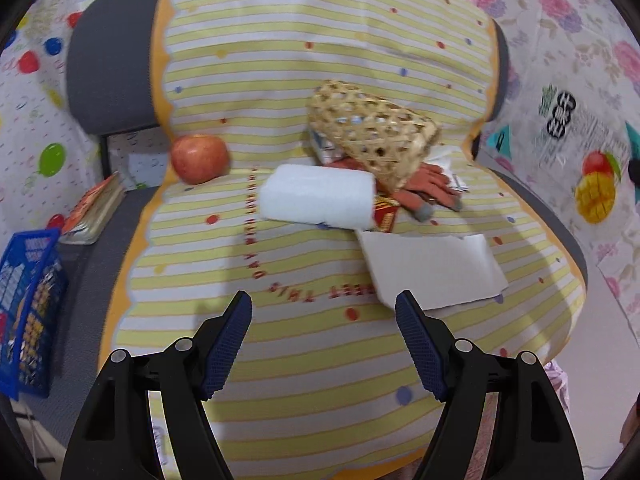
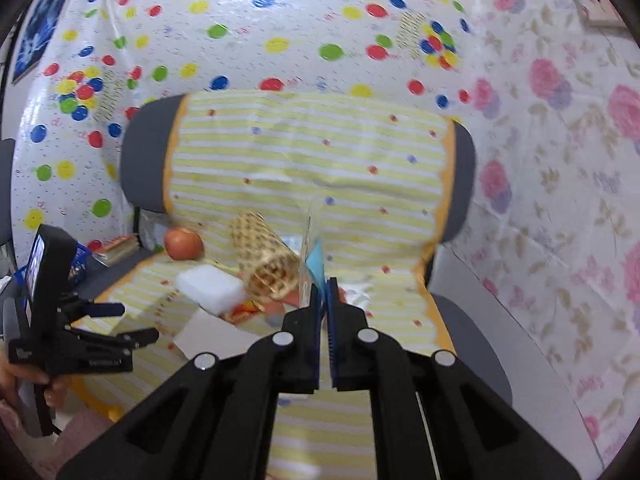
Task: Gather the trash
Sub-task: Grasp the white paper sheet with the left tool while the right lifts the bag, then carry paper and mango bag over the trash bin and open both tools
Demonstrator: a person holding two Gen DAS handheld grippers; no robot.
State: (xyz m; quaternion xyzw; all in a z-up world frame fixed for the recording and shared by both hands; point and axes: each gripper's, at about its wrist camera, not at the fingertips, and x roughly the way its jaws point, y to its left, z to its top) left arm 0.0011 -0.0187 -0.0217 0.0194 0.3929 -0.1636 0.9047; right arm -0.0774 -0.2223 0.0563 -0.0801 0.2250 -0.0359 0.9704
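Observation:
My left gripper (image 1: pixel 324 304) is open and empty, above the striped seat cover (image 1: pixel 304 360), short of a white foam block (image 1: pixel 318 196) and a white card (image 1: pixel 432 268). A tipped wicker basket (image 1: pixel 372 128) lies over orange gloves (image 1: pixel 428 188) and a red wrapper (image 1: pixel 386 212). My right gripper (image 2: pixel 323 284) is shut on a thin clear and blue plastic wrapper (image 2: pixel 314 248), held upright above the seat. The left gripper (image 2: pixel 108 322) also shows in the right wrist view, at the left.
A red apple (image 1: pixel 200 158) rests at the seat back. A book (image 1: pixel 94 208) and a blue crate (image 1: pixel 28 304) sit to the left of the grey chair (image 1: pixel 108 72). Patterned sheets (image 2: pixel 560 160) cover the walls.

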